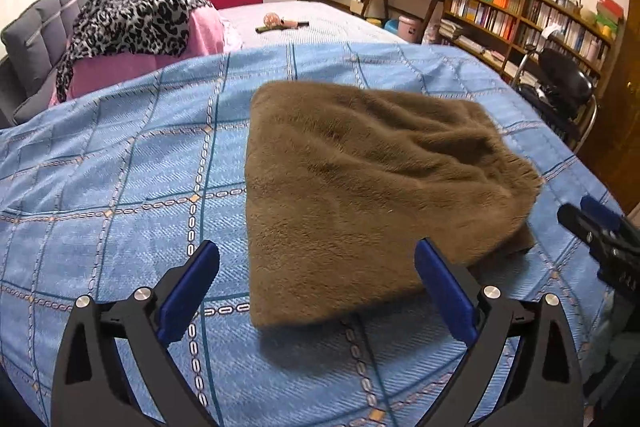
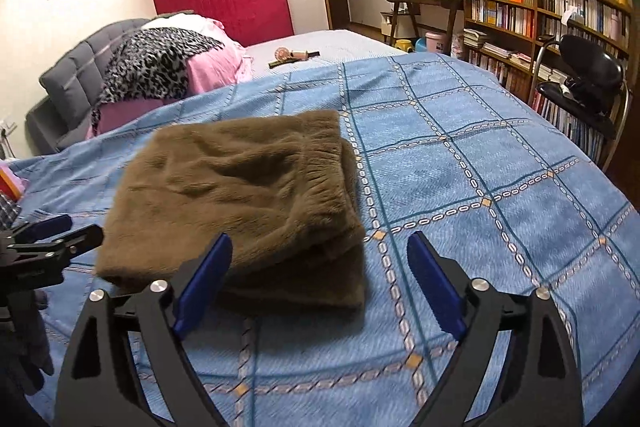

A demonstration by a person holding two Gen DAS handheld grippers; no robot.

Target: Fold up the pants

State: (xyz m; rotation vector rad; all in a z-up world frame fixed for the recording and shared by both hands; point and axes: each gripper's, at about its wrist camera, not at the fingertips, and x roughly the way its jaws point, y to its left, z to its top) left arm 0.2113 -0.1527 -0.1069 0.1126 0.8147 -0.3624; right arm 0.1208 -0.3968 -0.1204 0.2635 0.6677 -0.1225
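Observation:
The brown fleece pants lie folded into a thick squarish stack on the blue checked bedspread. They also show in the right wrist view, with the ribbed waistband on top at the right. My left gripper is open and empty, just in front of the stack's near edge. My right gripper is open and empty, at the stack's near right corner. Each gripper shows at the edge of the other's view: the right gripper and the left gripper.
A leopard-print cloth lies over pink bedding by the grey headboard at the far left. Small items lie on the far bed. A bookshelf and black chair stand right of the bed.

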